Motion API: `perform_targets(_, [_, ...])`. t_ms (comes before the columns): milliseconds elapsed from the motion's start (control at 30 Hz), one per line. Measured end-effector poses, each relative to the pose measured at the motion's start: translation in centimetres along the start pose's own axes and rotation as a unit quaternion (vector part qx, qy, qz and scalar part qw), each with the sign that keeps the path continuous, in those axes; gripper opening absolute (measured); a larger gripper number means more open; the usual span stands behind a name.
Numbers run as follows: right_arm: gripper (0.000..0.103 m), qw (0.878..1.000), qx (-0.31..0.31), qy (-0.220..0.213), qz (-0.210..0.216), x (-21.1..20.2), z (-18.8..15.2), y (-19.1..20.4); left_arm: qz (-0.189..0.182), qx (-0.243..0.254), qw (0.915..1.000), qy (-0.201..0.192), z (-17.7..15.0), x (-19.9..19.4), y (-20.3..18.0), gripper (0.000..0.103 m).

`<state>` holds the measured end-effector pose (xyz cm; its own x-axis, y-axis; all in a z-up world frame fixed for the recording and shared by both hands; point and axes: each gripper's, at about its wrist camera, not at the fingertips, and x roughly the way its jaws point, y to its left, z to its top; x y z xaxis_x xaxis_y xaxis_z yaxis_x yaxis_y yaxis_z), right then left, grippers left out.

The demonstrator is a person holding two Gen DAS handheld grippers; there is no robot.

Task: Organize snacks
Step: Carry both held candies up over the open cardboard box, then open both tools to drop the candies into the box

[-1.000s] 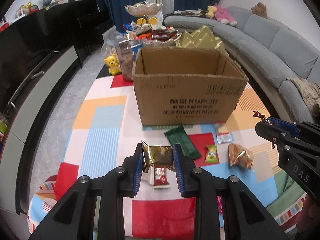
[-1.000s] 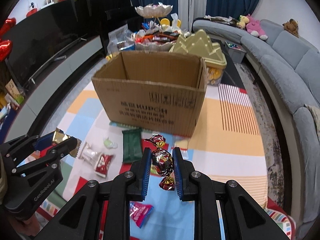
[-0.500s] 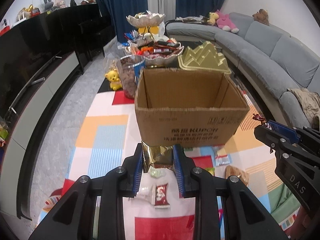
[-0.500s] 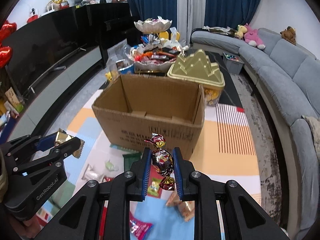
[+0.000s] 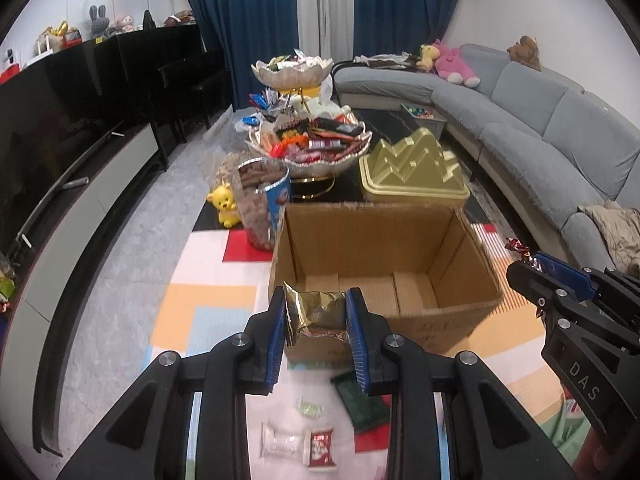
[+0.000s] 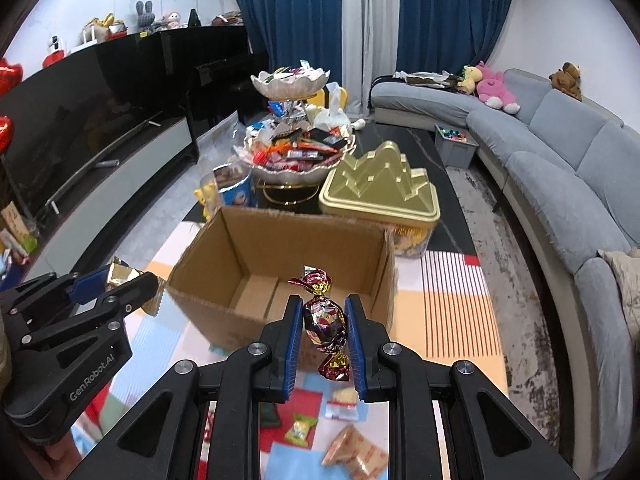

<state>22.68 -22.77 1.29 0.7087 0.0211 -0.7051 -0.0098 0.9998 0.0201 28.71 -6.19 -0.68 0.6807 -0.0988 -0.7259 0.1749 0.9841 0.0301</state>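
Observation:
My left gripper (image 5: 316,312) is shut on a gold foil snack packet (image 5: 314,316), held above the near wall of an open, empty cardboard box (image 5: 460,240). My right gripper (image 6: 323,320) is shut on a dark red foil-wrapped candy (image 6: 324,322), held above the box's near wall (image 6: 208,312). Each gripper shows in the other's view: the right one (image 5: 524,260) at the box's right, the left one (image 6: 132,280) at its left. Loose snacks lie on the colourful mat below: a green packet (image 5: 364,400), a red-and-white one (image 5: 320,442), a small green candy (image 6: 300,428).
Behind the box stand a gold mountain-shaped tin (image 5: 412,172), a tiered dish of snacks (image 5: 308,144), a clear snack jar (image 5: 262,204) and a yellow bear toy (image 5: 226,204). A grey sofa (image 5: 540,140) runs along the right, a dark TV cabinet (image 5: 80,140) on the left.
Both grippers have risen and moved forward with their snacks, from low above the mat to above the box's near edge; the box's inside now shows.

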Motion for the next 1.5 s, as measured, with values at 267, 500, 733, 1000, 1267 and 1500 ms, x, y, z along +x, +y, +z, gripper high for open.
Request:
perform_targets(267, [0.023, 1.000, 0.001, -0.004, -0.008, 1.9, 3.2, -0.6, 0.004, 0.001, 1.0000, -0.008, 3.6, 2.1, 0.2, 0.029])
perform_targets(500, [0.023, 1.000, -0.002, 0.007, -0.010, 3.9, 4.2, -0.6, 0.000, -0.004, 1.0000, -0.001, 5.3, 4.2, 0.4, 0.029])
perform_targets(733, [0.023, 1.000, -0.004, 0.022, -0.015, 6.0, 4.6, -0.8, -0.001, -0.001, 0.9999, 0.012, 6.2, 6.1, 0.1, 0.029])
perform_targets(1000, [0.023, 0.999, -0.003, 0.037, -0.015, 7.5, 4.8, -1.1, -0.005, 0.000, 0.9996, 0.027, 6.0, 7.5, -0.5, 0.029])
perform_targets(1267, [0.024, 0.999, -0.003, 0.041, -0.009, 7.8, 4.7, -1.2, -0.003, 0.003, 0.9996, 0.029, 5.8, 7.6, -0.6, 0.039])
perform_targets(1500, [0.061, 0.999, 0.009, 0.029, -0.013, 7.0, 4.9, -1.5, 0.011, 0.002, 0.9997, 0.023, 5.9, 7.0, -0.1, 0.064])
